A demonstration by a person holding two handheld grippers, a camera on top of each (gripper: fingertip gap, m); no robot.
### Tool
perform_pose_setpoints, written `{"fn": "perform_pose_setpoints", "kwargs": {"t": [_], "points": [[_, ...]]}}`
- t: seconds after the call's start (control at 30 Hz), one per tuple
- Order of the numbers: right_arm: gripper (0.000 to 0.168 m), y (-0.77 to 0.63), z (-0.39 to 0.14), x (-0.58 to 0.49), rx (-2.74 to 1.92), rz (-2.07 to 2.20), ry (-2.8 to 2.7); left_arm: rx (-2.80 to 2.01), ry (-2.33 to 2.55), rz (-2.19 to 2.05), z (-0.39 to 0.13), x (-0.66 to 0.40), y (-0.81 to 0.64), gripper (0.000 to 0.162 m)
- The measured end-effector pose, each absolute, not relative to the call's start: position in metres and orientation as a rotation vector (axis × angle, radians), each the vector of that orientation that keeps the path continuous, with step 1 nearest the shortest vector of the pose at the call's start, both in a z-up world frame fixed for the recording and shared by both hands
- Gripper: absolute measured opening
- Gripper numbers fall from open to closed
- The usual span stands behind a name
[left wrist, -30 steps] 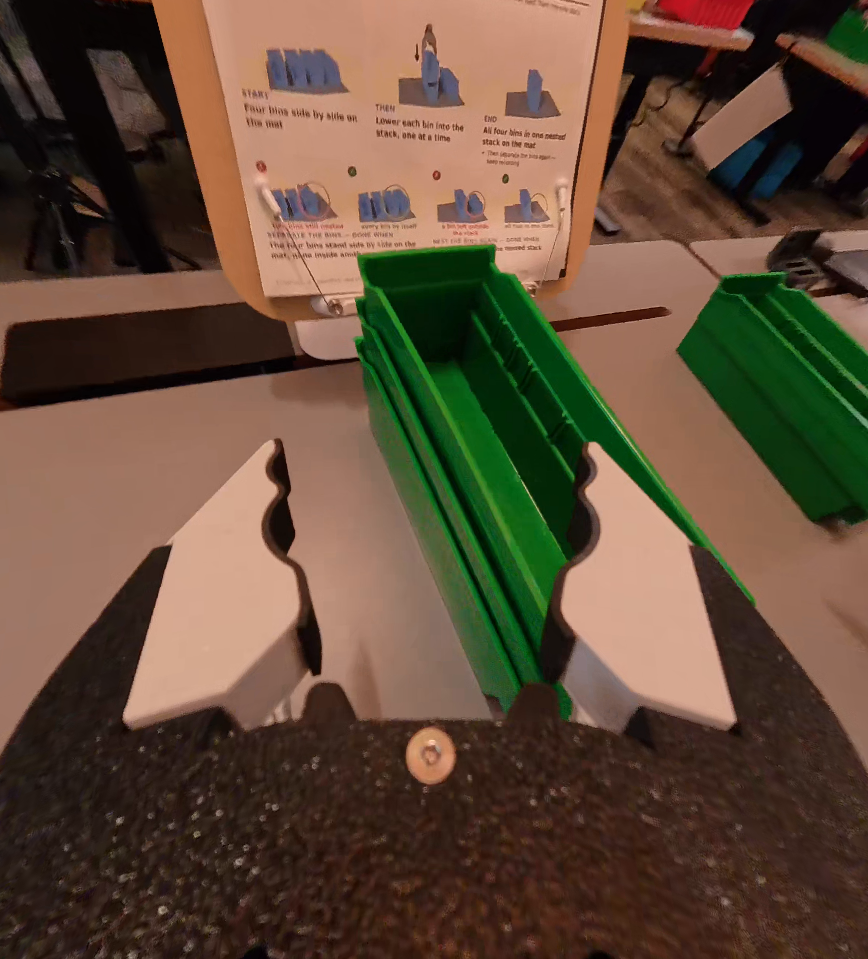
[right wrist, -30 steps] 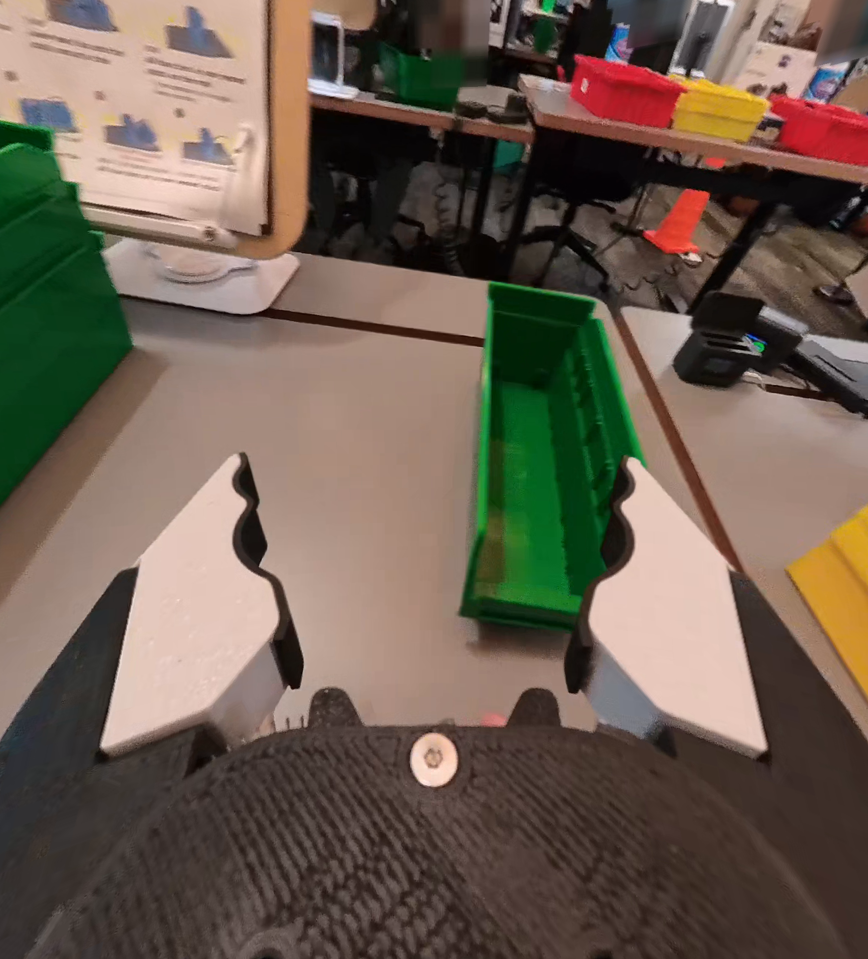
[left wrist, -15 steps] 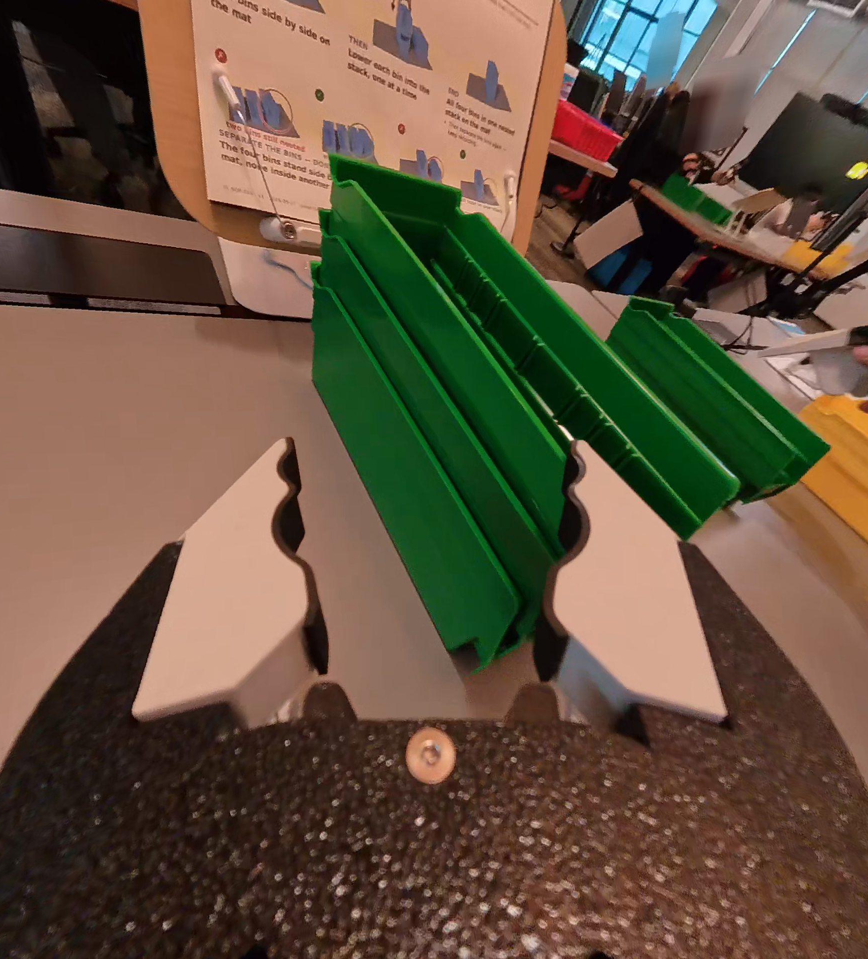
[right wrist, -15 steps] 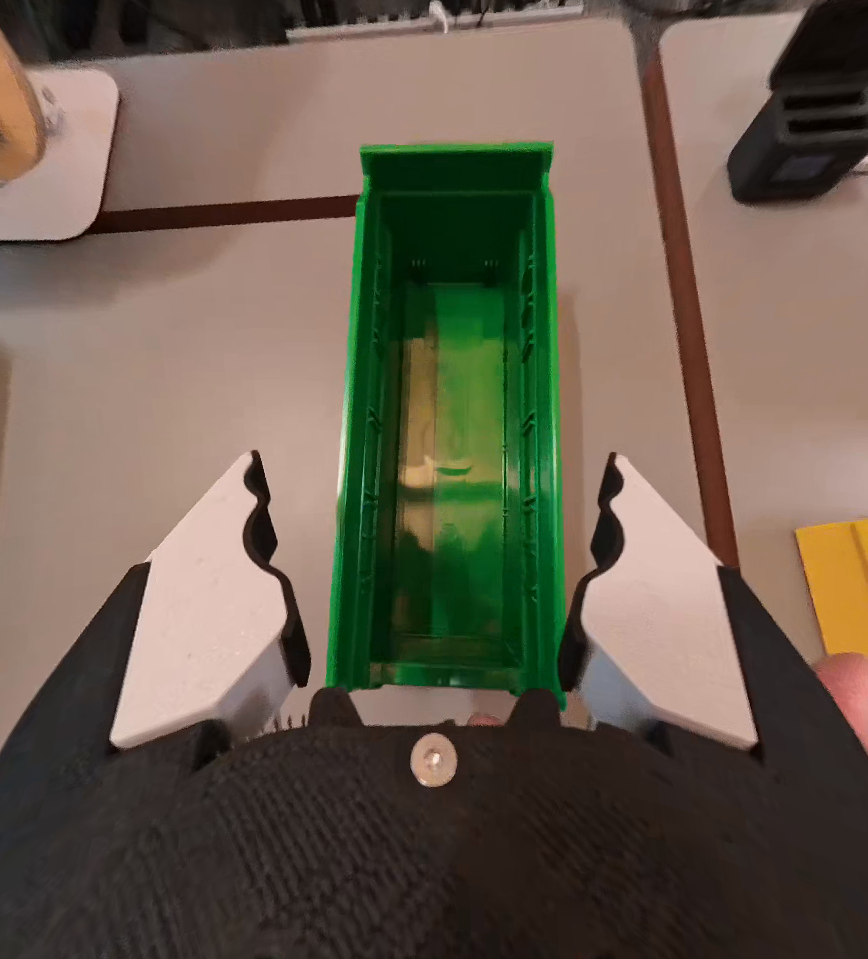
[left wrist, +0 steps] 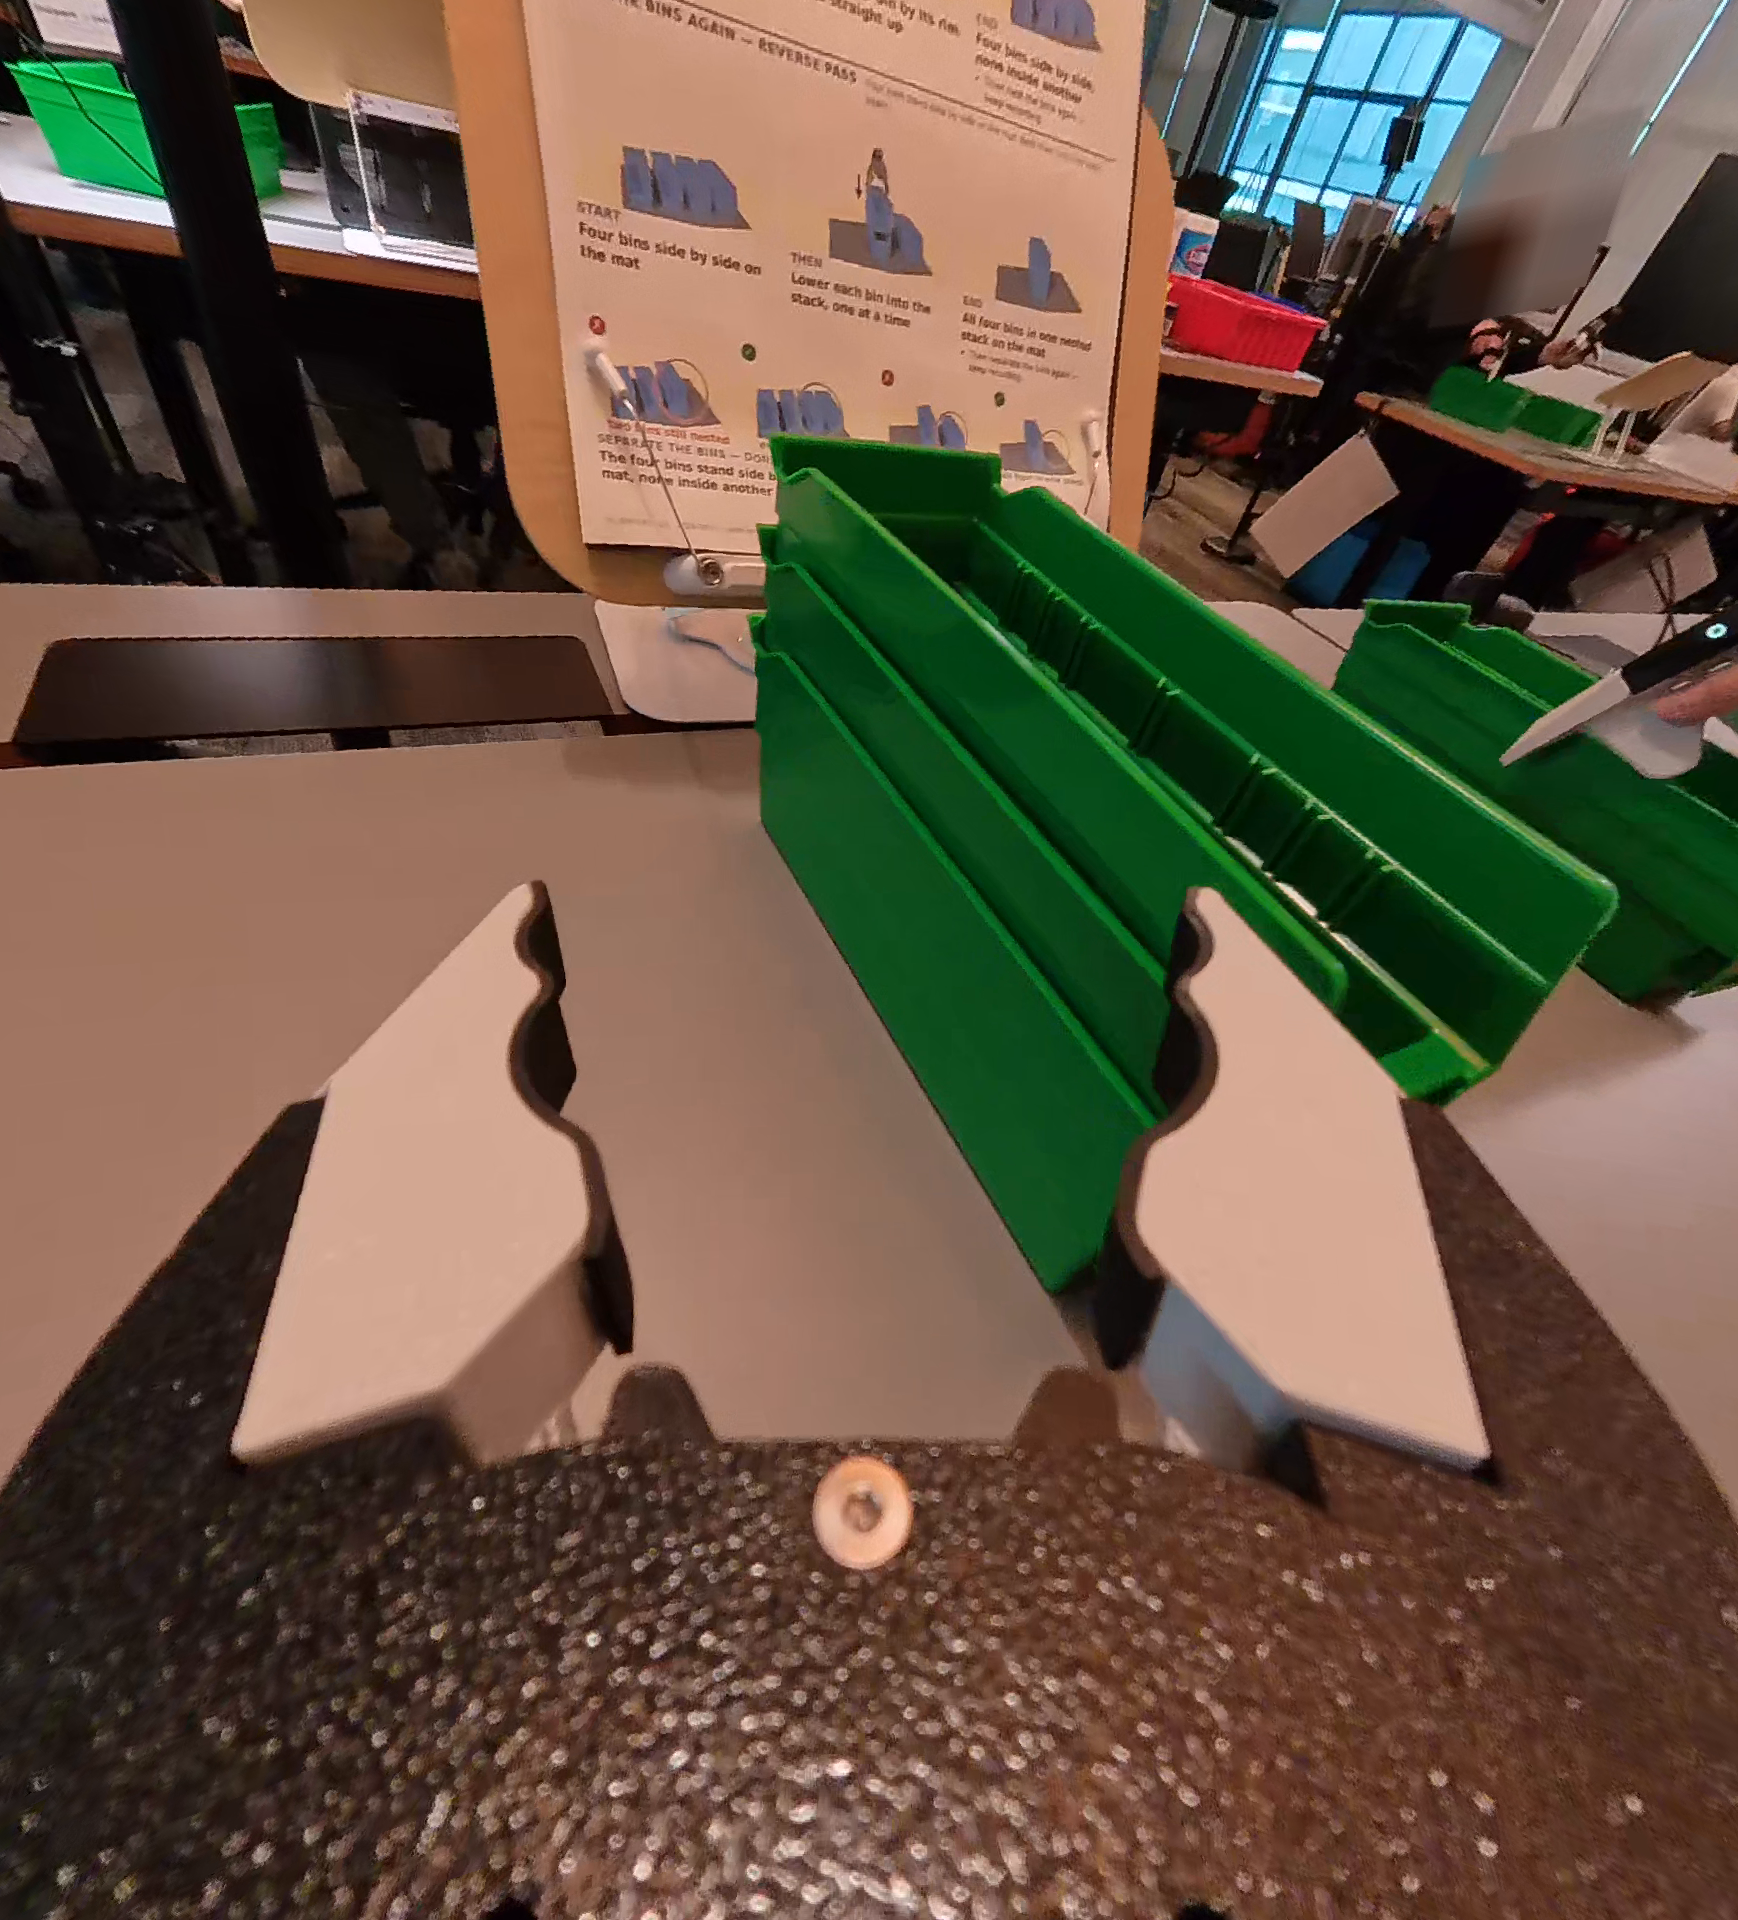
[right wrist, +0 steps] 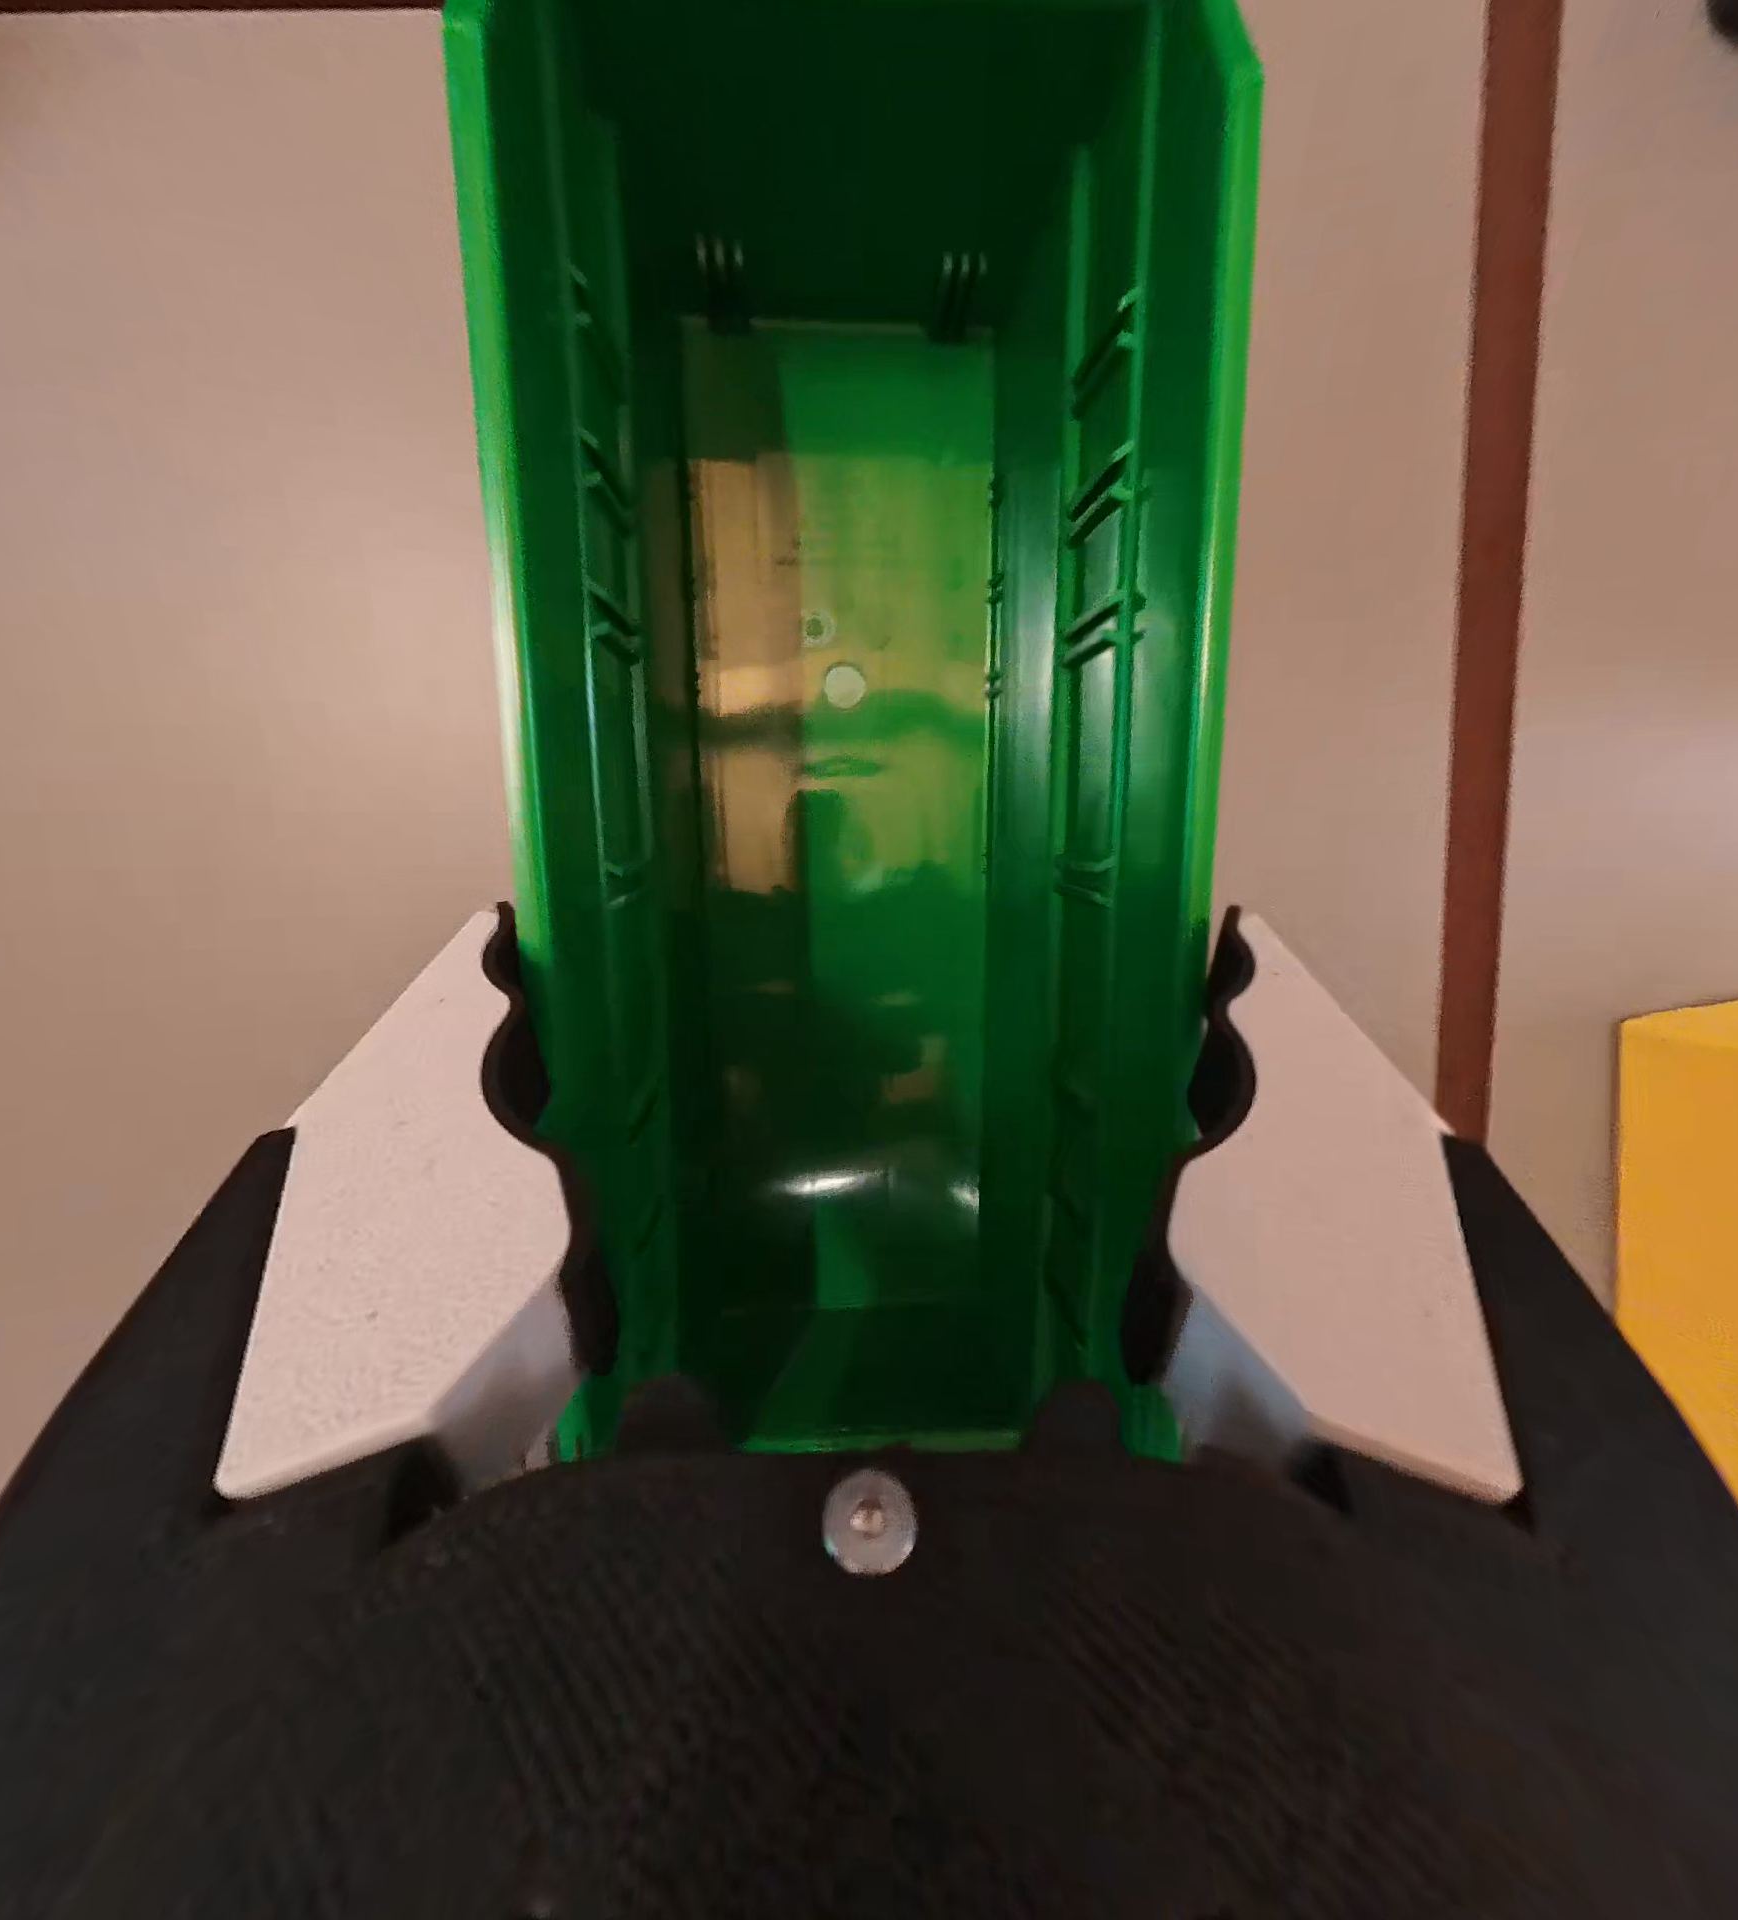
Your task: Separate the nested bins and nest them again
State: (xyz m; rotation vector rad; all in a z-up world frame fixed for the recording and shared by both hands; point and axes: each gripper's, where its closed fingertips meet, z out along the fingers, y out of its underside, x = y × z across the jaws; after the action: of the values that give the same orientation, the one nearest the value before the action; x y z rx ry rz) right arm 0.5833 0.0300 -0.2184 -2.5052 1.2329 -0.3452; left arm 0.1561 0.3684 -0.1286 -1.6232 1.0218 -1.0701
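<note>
On the grey desk [right wrist: 169,520], your right tool [right wrist: 865,1132] dropped astride the lone bin [right wrist: 844,623], jaws not visibly clamped; your left tool [left wrist: 860,1122] stayed wide, empty, beside the stack [left wrist: 1000,831].

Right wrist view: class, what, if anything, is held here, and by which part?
The right hand-held gripper straddles the single green bin at its near end, one finger outside each long wall. Whether it actually grips cannot be told.

Left gripper [left wrist: 860,1101] jaws wide apart; right gripper [right wrist: 863,1132] likewise.
</note>
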Motion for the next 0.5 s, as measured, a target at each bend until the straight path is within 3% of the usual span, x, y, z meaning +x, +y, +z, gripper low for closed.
{"fn": "perform_pose_setpoints", "kwargs": {"t": [0.2,0.5], "points": [[0.125,0.03,-0.223,0.581,-2.531,-0.273,1.251,-1.599,1.01,-1.09,-0.138,0.15,0.372,0.113],[0.099,0.03,-0.218,0.581,-2.501,-0.21,1.354,-1.611,1.037,-1.135,-0.142,0.148,0.363,0.111]]}}
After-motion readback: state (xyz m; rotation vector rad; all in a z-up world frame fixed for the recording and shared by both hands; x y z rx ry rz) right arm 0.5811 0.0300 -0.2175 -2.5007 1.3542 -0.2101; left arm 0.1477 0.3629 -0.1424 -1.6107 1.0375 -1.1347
